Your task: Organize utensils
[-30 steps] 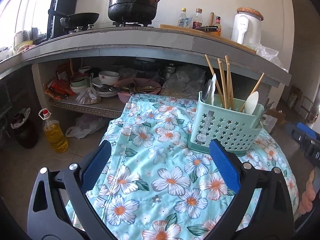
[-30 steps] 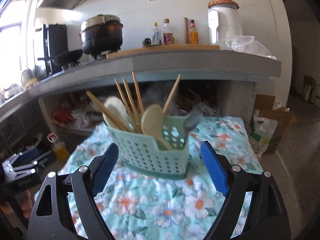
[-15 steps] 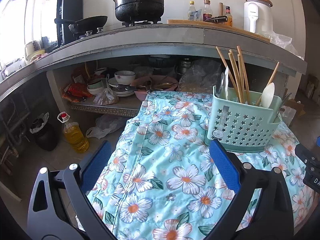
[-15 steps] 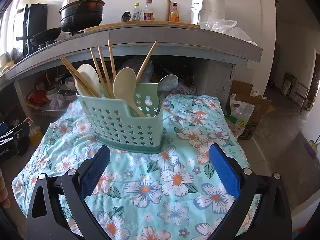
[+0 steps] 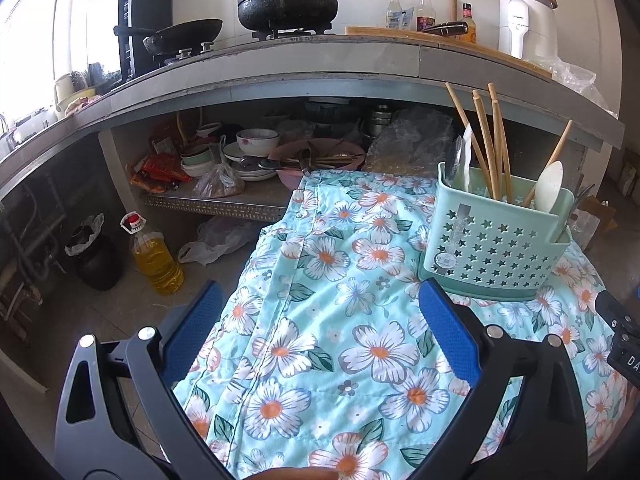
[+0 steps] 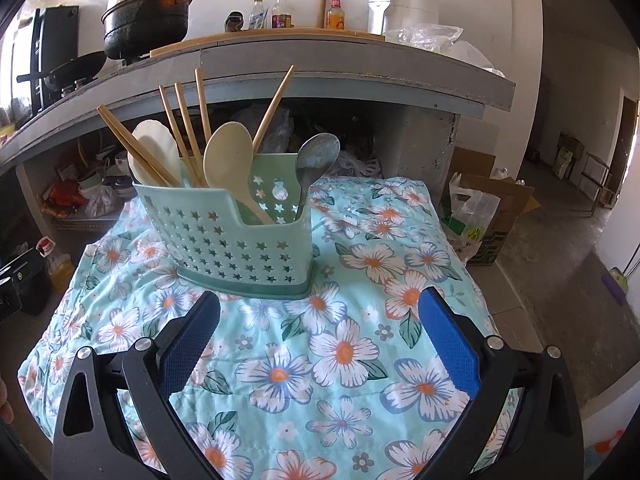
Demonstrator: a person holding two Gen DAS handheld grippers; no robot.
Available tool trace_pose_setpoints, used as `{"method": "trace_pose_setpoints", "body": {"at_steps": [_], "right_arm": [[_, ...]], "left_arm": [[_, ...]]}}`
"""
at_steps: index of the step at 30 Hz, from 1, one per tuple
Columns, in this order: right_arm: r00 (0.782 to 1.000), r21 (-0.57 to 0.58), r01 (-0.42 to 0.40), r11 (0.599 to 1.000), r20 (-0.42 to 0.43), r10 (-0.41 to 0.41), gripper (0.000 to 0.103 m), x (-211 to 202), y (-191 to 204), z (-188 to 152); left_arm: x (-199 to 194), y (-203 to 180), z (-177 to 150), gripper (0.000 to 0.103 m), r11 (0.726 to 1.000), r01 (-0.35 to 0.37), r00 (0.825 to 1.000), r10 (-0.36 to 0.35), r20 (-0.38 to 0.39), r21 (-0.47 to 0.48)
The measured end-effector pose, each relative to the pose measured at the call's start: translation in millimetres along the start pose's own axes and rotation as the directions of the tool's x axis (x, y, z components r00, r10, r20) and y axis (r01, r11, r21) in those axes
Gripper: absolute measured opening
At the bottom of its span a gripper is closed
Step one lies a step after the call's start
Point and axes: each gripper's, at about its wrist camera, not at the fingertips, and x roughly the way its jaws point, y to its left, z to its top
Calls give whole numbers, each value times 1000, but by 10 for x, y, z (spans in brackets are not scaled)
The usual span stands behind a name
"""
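Both wrist views angled down over floral cloth (image 5: pixel 360 320); shared: utensil caddy (image 6: pixel 240 248), counter (image 5: pixel 320 64).

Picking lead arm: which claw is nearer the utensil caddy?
Right, probably. Right claw faces the utensil caddy just ahead; left claw sits off to its left.

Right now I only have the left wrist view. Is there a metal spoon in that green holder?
Observer: Yes. The right wrist view shows a metal spoon standing bowl up at the low end of the green holder, beside the cream spoon.
Operator: And the right gripper's jaws?
Observer: The right gripper has just been opening. Its jaws stand wide with nothing between them, short of the holder.
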Motion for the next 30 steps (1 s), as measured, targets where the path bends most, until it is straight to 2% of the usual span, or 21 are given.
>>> {"method": "trace_pose_setpoints", "body": {"at_steps": [30], "right_arm": [[1000, -1, -6, 1000, 2, 6, 97, -23, 7, 23]], "left_arm": [[18, 2, 0, 95, 1000, 15, 1000, -15, -19, 1]]}}
